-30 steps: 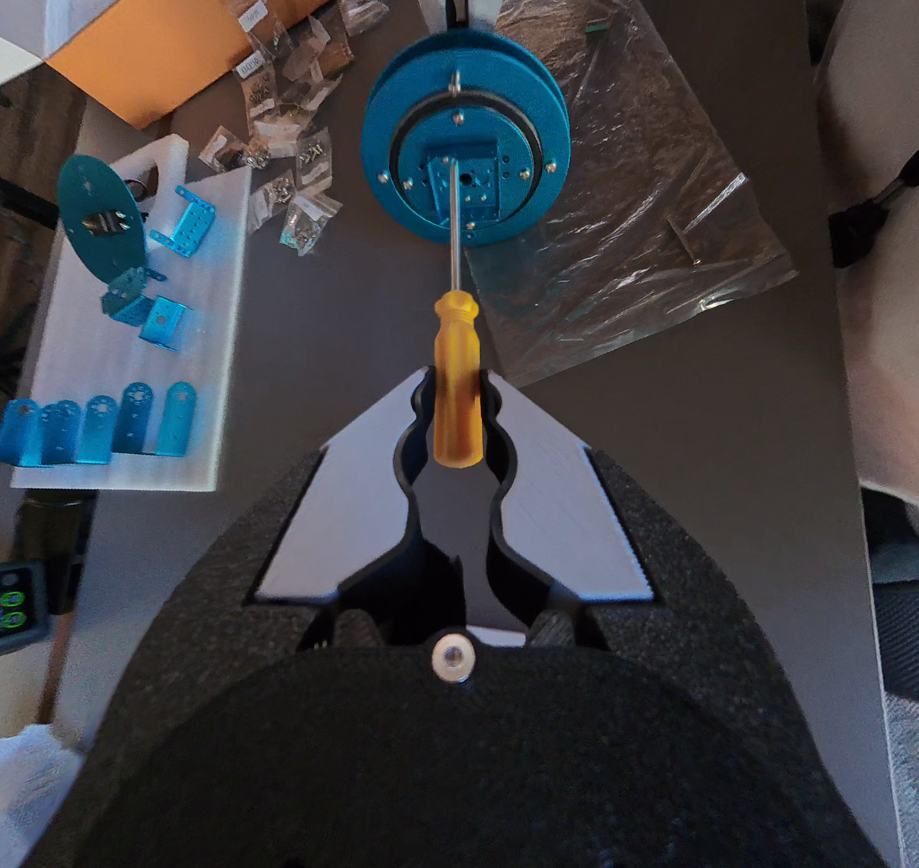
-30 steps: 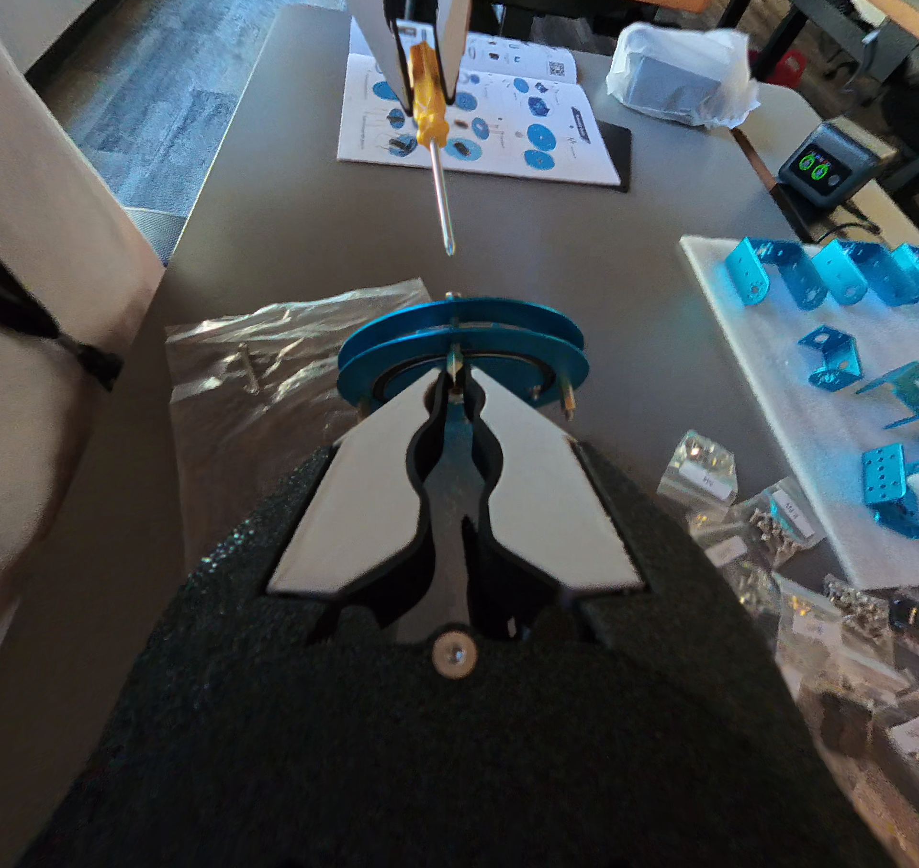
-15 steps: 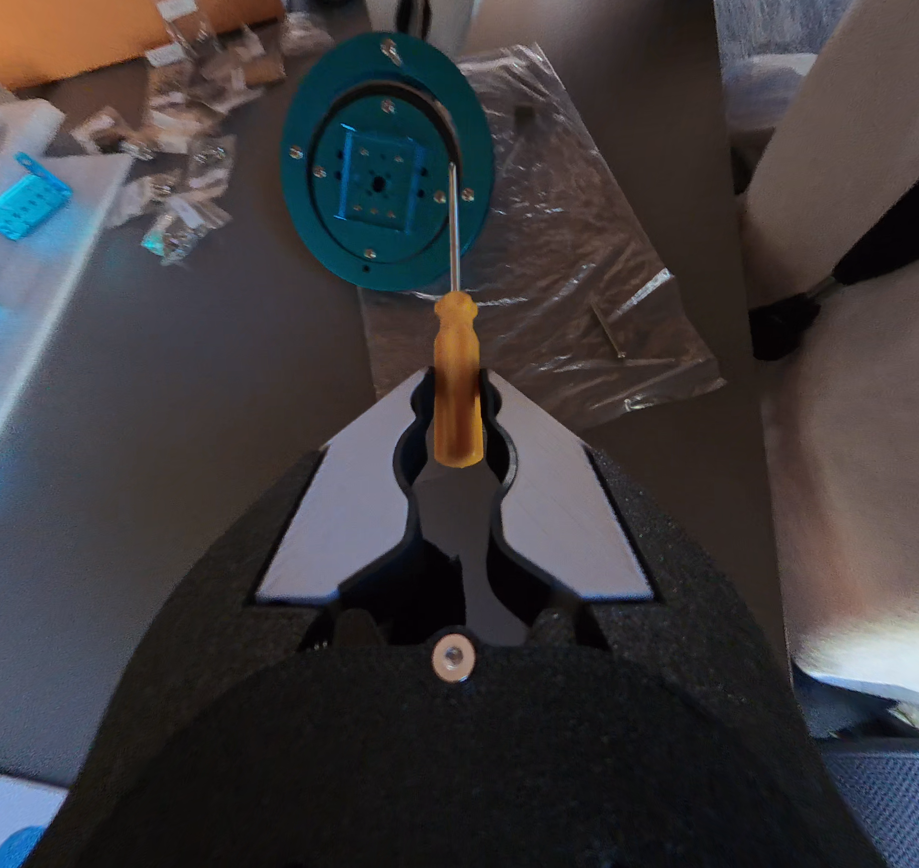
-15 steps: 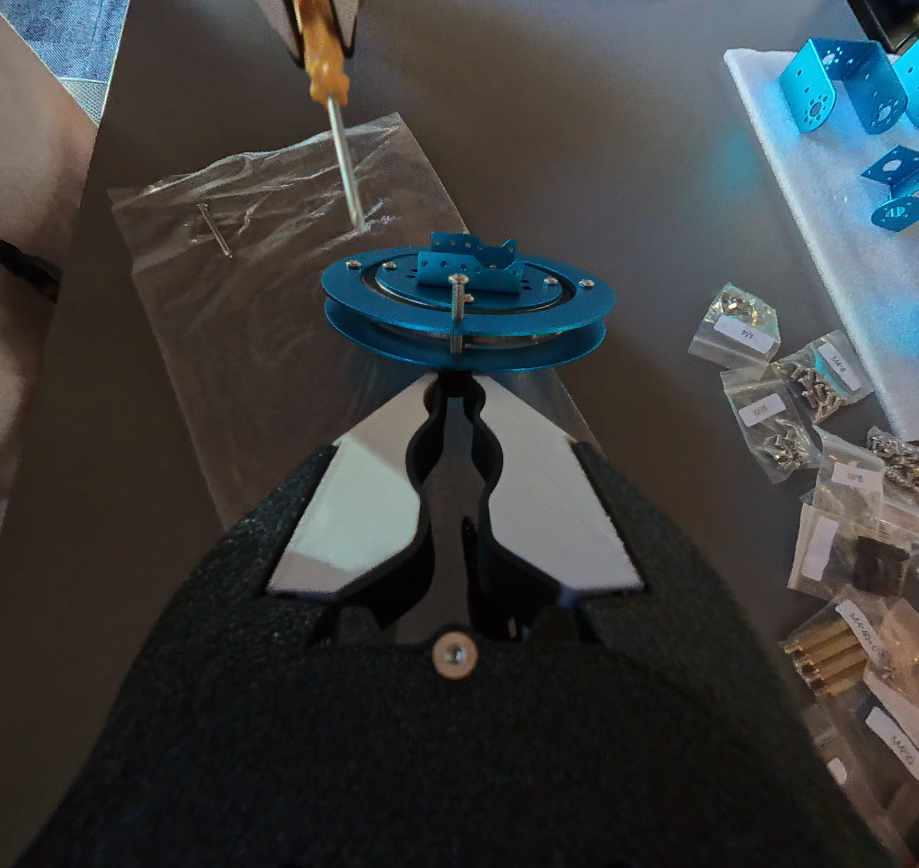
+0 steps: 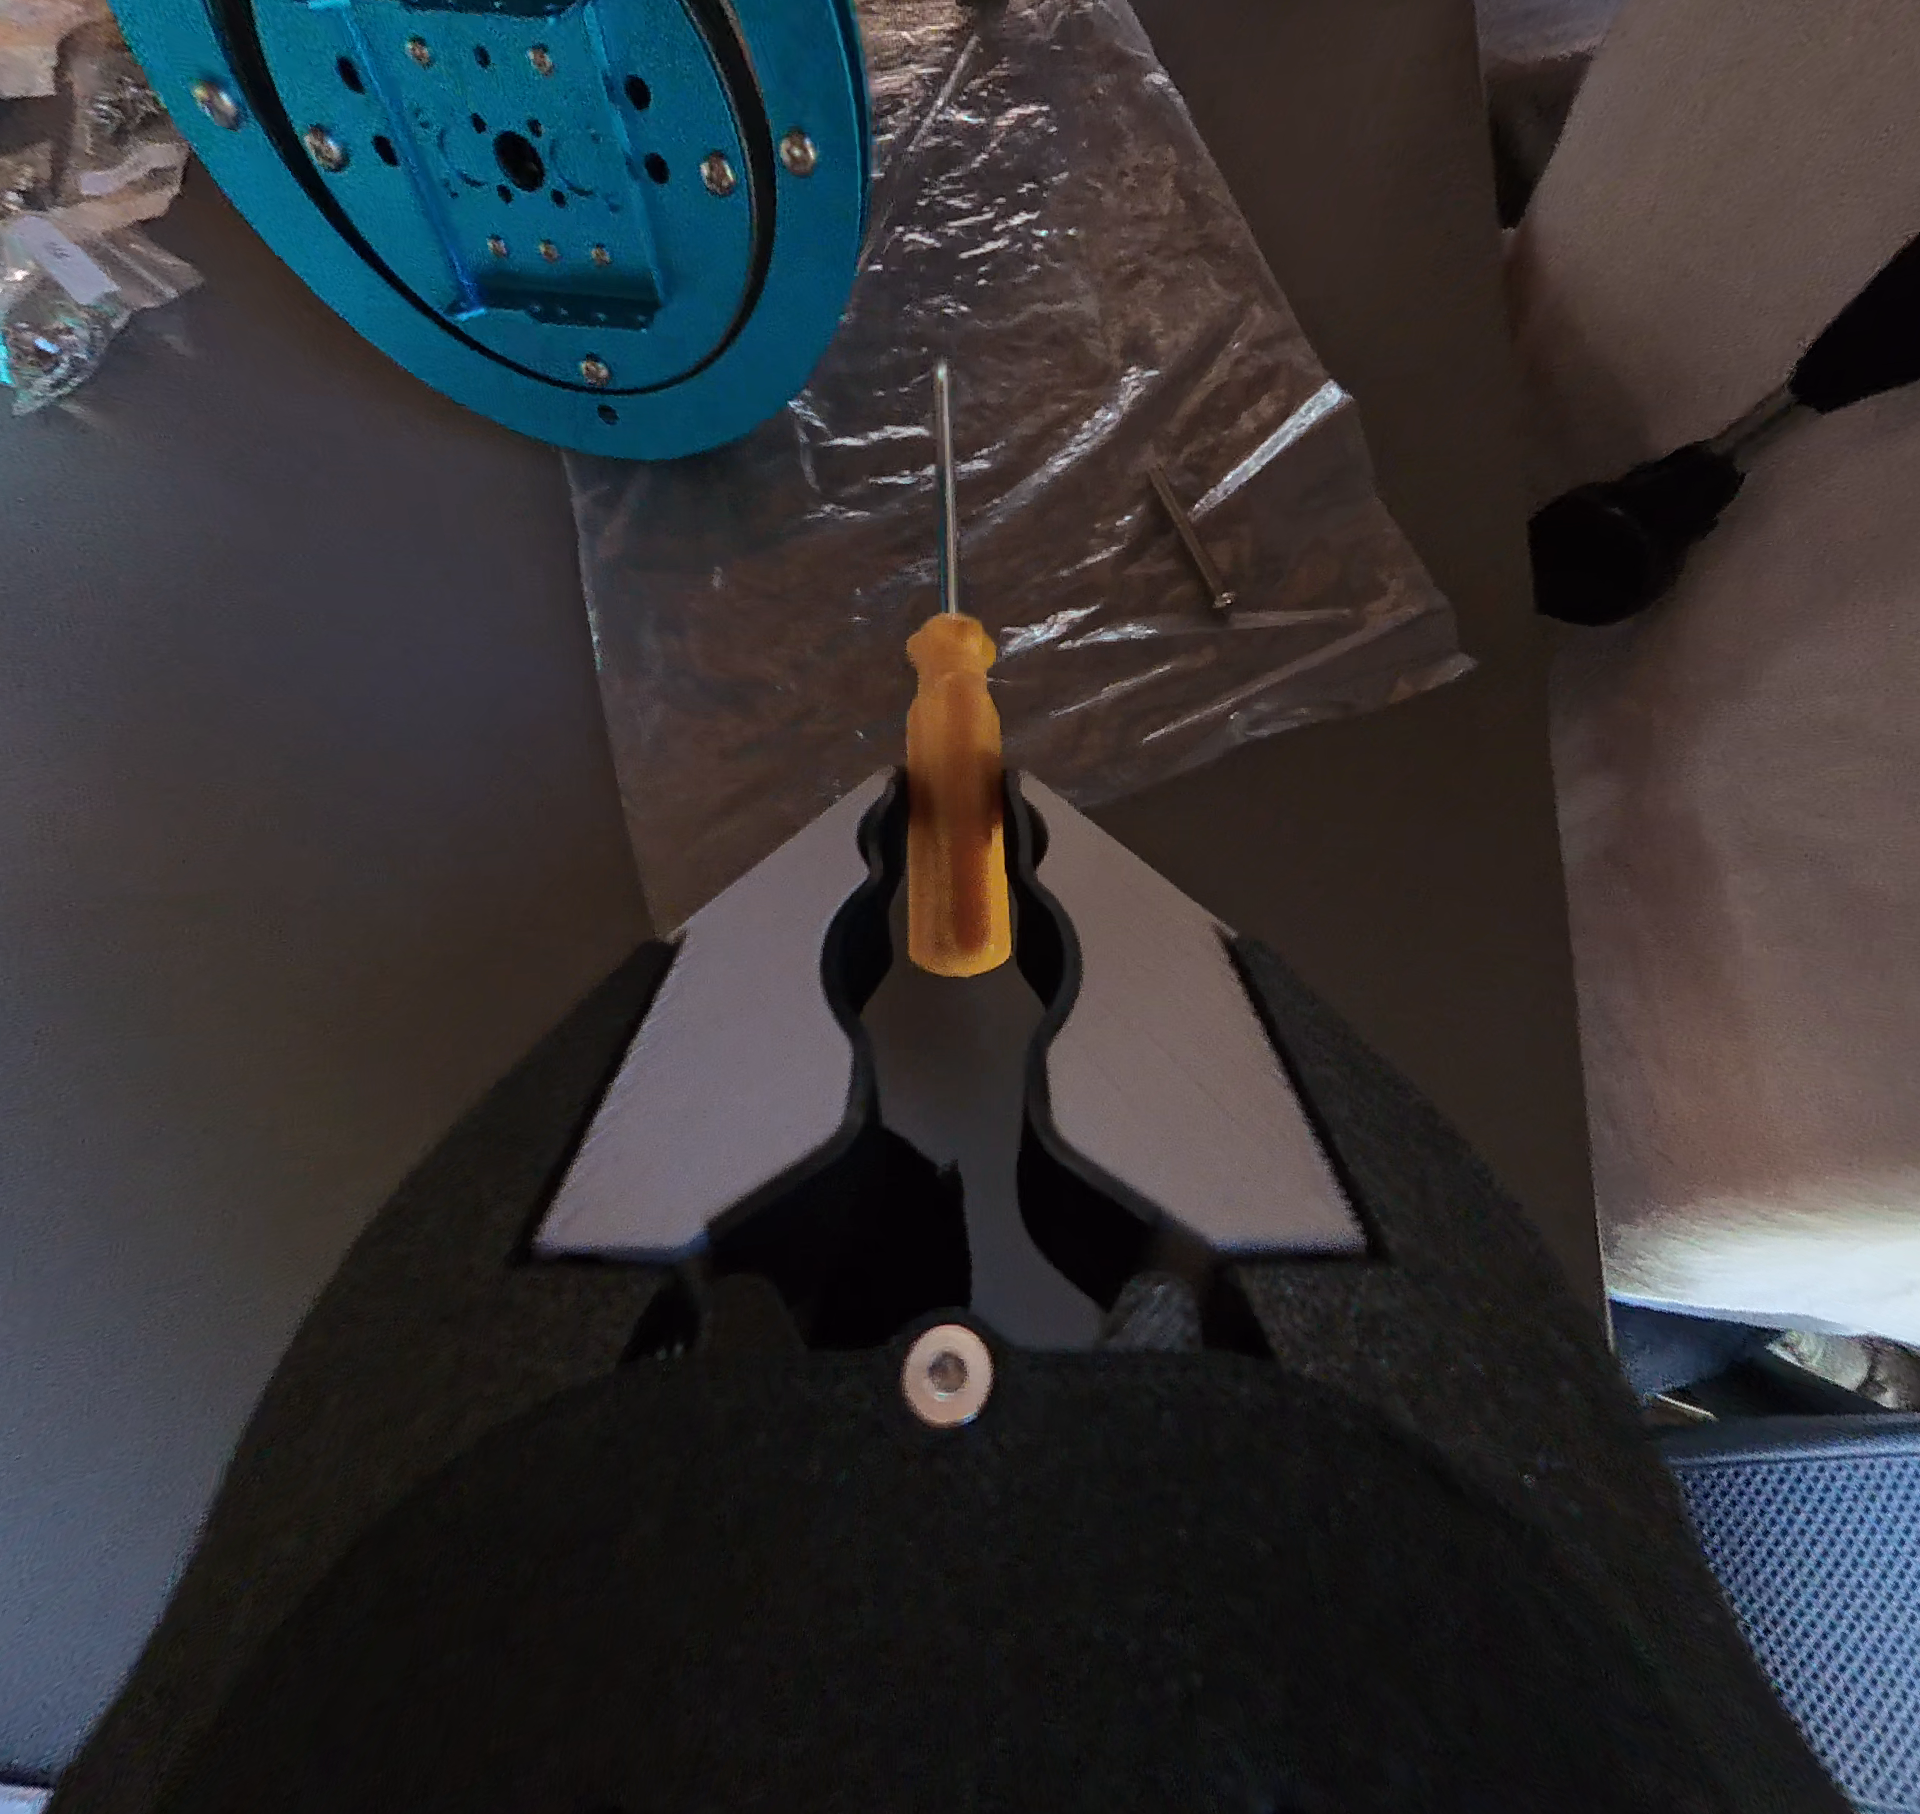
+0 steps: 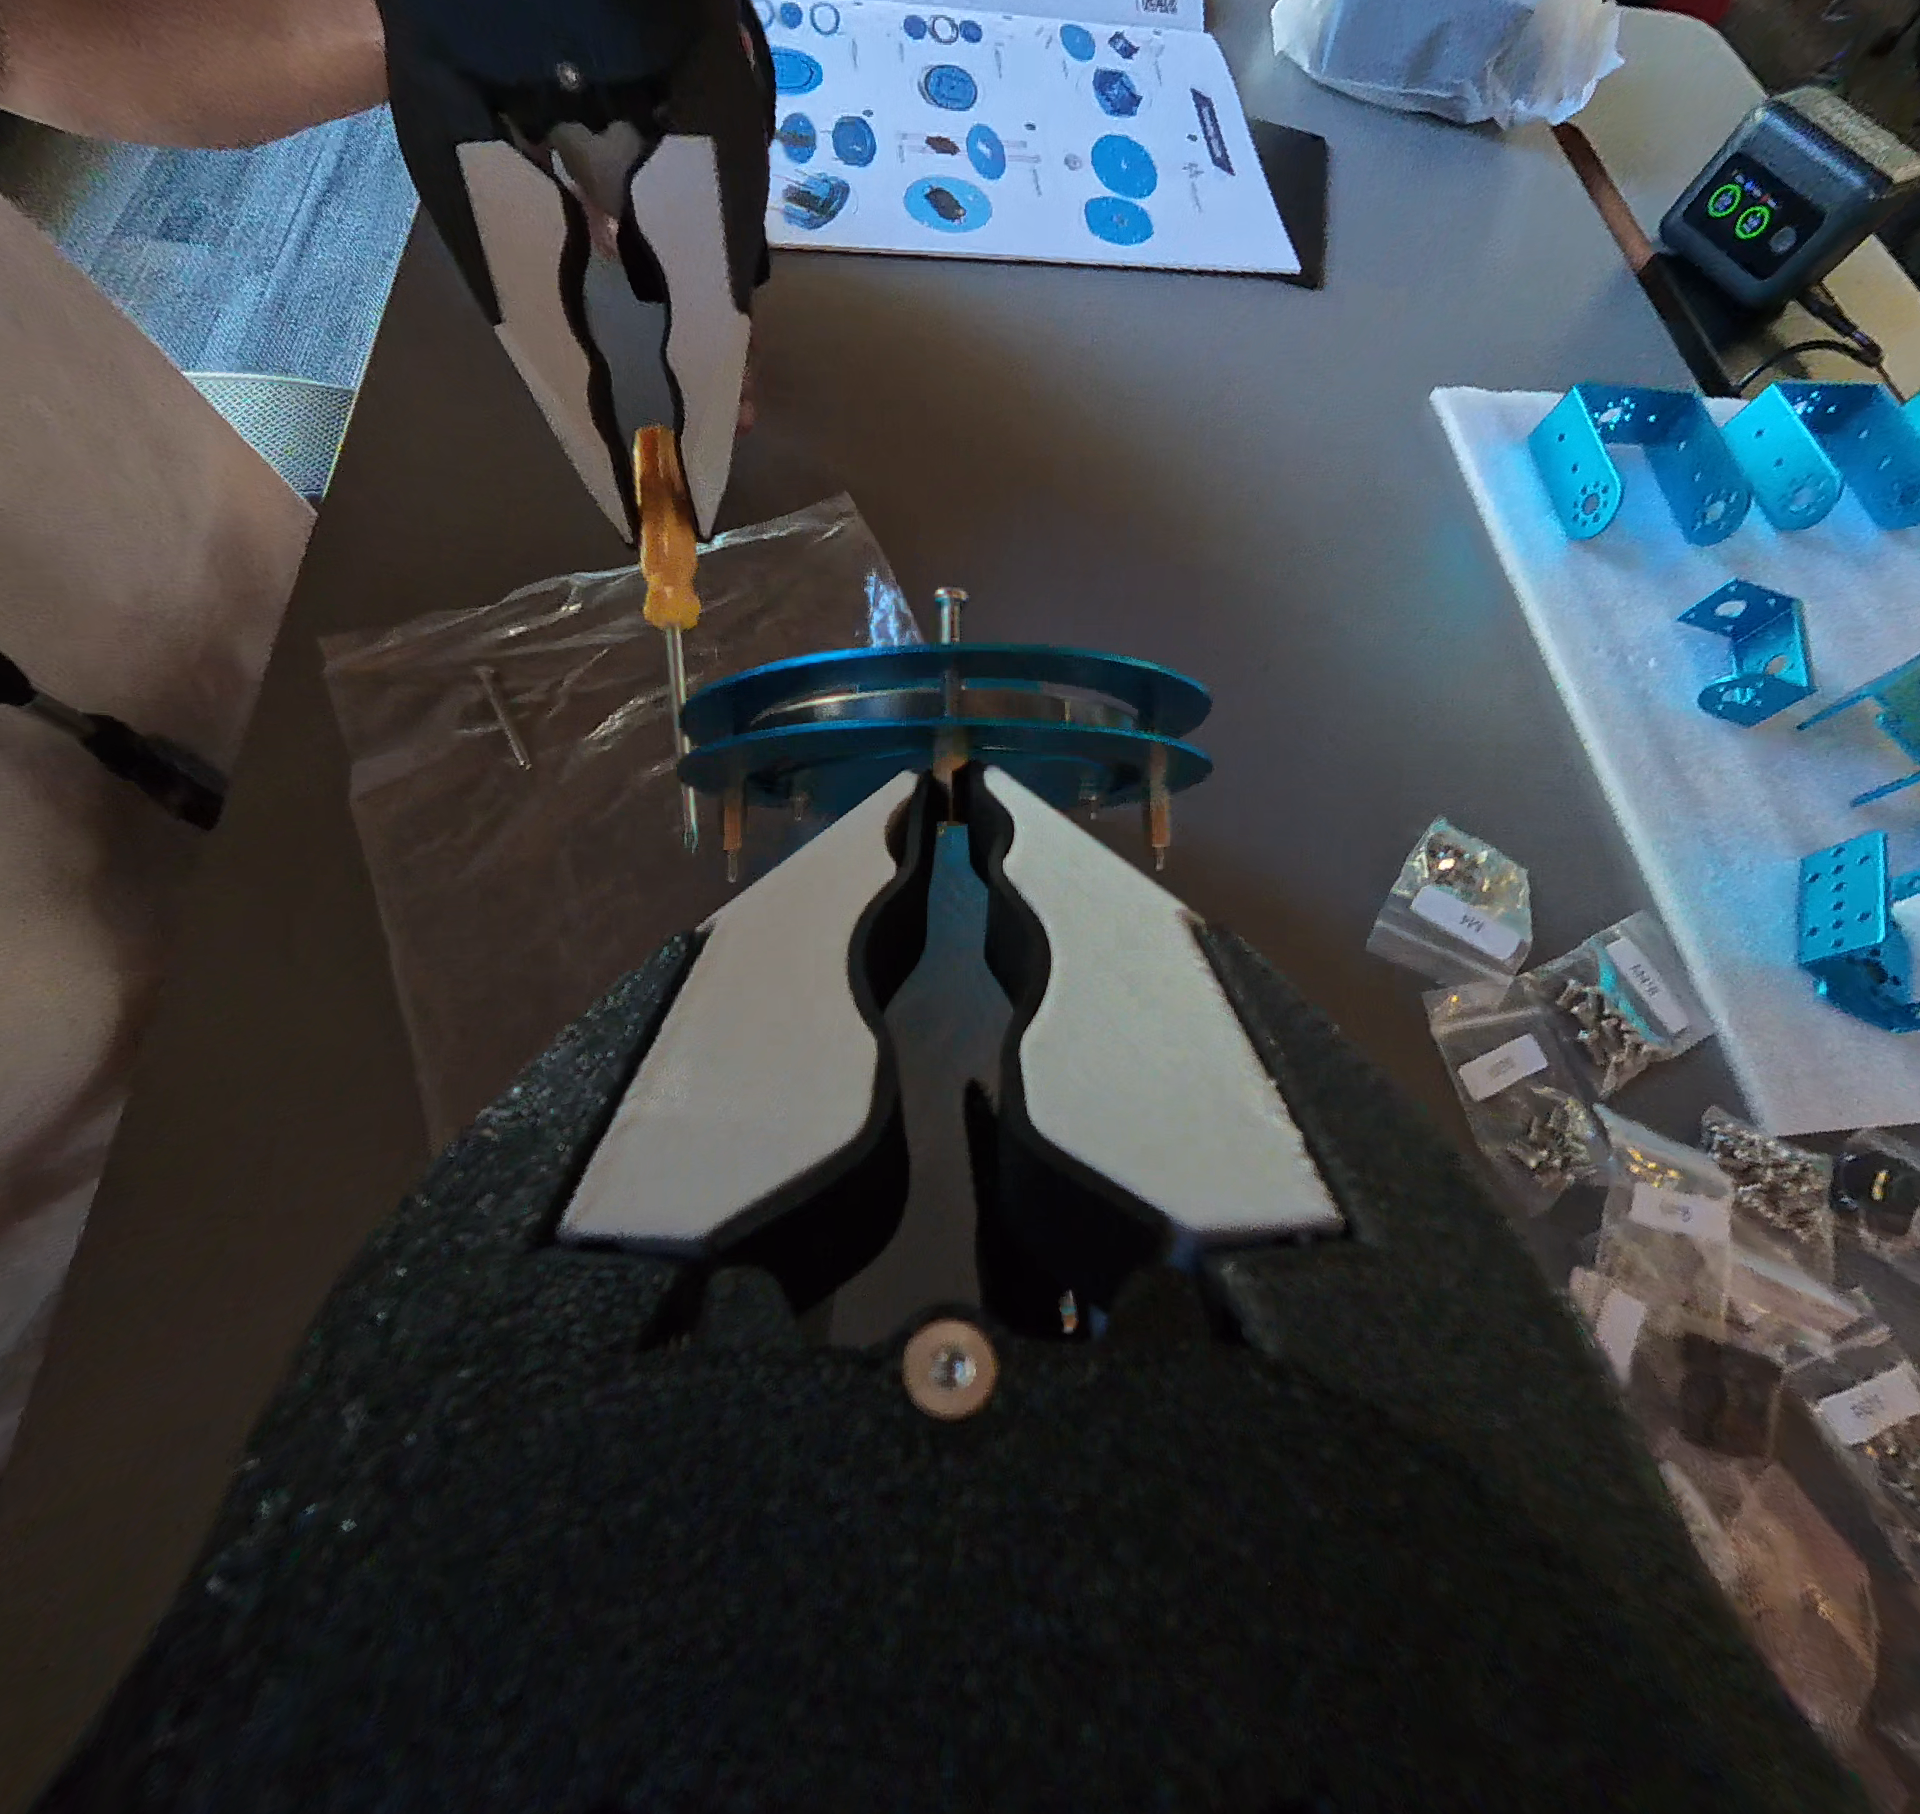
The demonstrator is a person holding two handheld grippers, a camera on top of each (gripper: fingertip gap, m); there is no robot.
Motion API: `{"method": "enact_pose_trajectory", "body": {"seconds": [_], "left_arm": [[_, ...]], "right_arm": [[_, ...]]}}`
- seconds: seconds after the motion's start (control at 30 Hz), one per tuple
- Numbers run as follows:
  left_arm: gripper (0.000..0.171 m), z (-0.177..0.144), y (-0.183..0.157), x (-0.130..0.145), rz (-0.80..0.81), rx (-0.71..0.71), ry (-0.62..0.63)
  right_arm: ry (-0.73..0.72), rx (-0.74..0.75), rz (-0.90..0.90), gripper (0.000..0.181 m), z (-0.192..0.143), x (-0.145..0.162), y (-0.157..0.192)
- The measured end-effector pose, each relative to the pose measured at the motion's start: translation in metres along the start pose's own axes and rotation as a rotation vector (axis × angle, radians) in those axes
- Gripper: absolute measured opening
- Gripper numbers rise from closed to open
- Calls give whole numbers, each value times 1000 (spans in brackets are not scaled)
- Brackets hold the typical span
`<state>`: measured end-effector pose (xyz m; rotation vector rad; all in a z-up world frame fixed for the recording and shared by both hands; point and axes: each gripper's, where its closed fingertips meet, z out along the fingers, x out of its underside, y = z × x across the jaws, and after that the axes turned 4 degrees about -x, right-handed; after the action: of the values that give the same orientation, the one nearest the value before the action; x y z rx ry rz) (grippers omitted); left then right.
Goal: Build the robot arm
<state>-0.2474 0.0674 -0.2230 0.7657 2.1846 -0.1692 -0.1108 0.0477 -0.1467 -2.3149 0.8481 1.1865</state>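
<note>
Two blue metal discs (image 6: 940, 715), amber-handled screwdriver (image 5: 951, 808).

The left gripper (image 5: 951, 788) is clamping the amber handle of a small screwdriver (image 5: 953, 808), its thin shaft pointing down just beside the rim of a blue double-disc assembly (image 6: 940, 720). The right gripper (image 6: 943, 785) is pinching that assembly level above the grey table (image 6: 1091, 476), over a clear plastic bag (image 6: 540, 725) near the table's left edge

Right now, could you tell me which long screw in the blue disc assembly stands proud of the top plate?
The screw nearest the right hand-held gripper; its head sticks above the blue disc assembly, unlike the others.
</note>
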Motion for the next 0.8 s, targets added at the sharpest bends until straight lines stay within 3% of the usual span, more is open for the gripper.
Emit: {"method": "enact_pose_trajectory", "body": {"seconds": [0.03, 0.37, 0.47, 0.57, 0.67, 0.8], "left_arm": [[16, 1, 1, -1, 2, -5, -2], [17, 28, 5, -11, 78, 6, 18], [27, 30, 5, -15, 64, 34, 6], [42, 22, 2, -20, 15, 117, -29], [43, 7, 7, -27, 3, 172, -57], [44, -20, 38, -46, 11, 126, -116]], "right_arm": [[5, -6, -9, 4, 2, -3, -1], [136, -119, -153, 4, 16, -21, -4], [123, -180, -144, 4, 16, -21, -2], [79, -272, -75, 4, 16, -22, -1], [27, -349, -12, 4, 24, -27, -2], [-7, -400, -8, 4, 33, -32, -3]]}}
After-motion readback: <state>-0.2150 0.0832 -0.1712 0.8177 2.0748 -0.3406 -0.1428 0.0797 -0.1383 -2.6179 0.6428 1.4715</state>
